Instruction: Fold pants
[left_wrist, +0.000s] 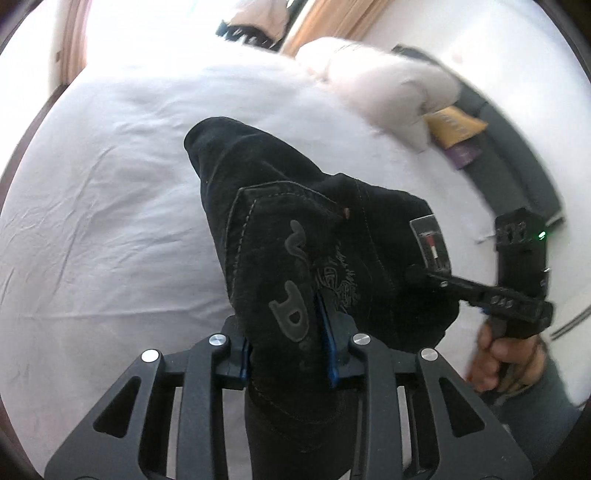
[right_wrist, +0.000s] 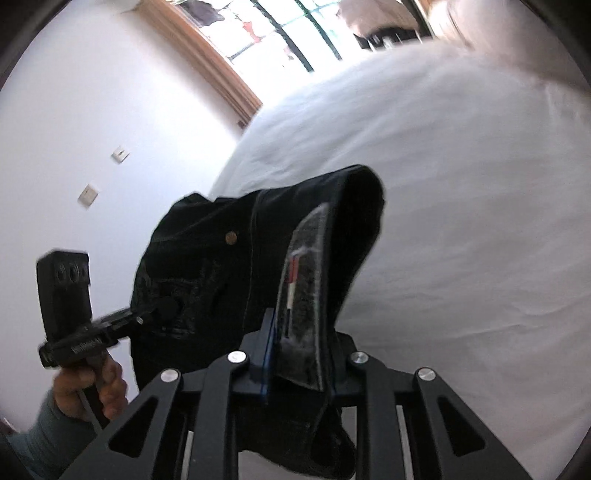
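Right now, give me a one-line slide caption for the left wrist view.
Left gripper and right gripper both clamp the black pants, lifted above the white bed sheet.

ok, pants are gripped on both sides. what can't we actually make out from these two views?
- Left wrist: pants run off the bottom edge behind the left gripper; legs unseen.
- Right wrist: the pants' lower part is hidden by the right gripper.
- Left wrist: pillow smeared by blur.
- Right wrist: patch lettering too blurred.
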